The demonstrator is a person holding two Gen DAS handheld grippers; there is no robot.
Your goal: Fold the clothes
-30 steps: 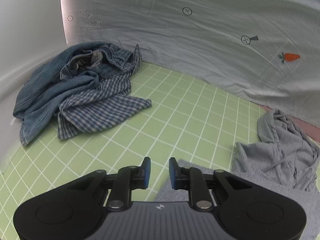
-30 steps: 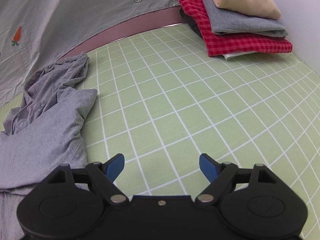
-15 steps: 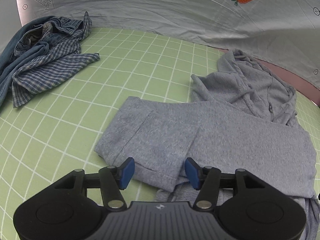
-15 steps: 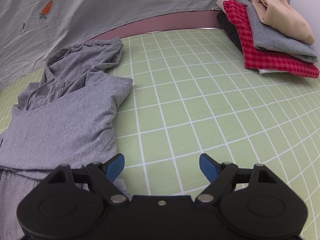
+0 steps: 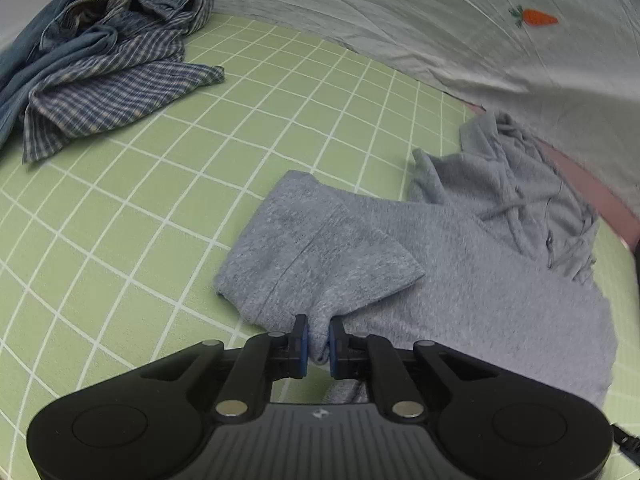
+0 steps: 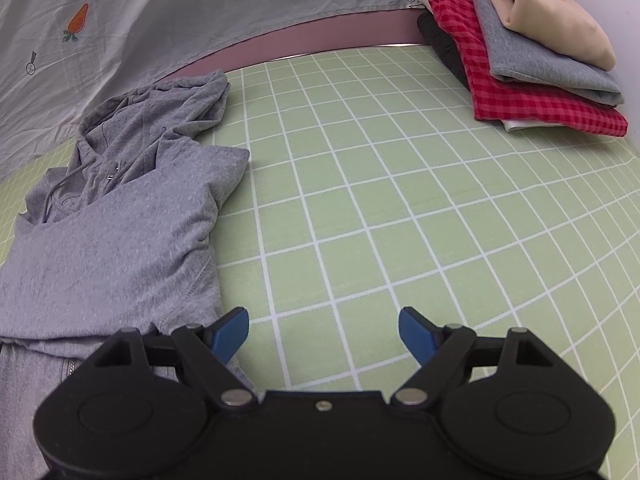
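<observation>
The left gripper (image 5: pixel 318 338) pinches the hoodie (image 5: pixel 460 264) sleeve's edge — nearly closed — while the right gripper (image 6: pixel 323 330) gapes wide, empty, over the mat (image 6: pixel 380 208).

Your two handheld grippers: black bodies, blue finger pads.
Your left gripper (image 5: pixel 319 340) has a ribbed grey centre plate with a small white logo, silver pivot pins and round side discs; your right gripper (image 6: pixel 323 330) has a plain black centre with one small screw.
</observation>
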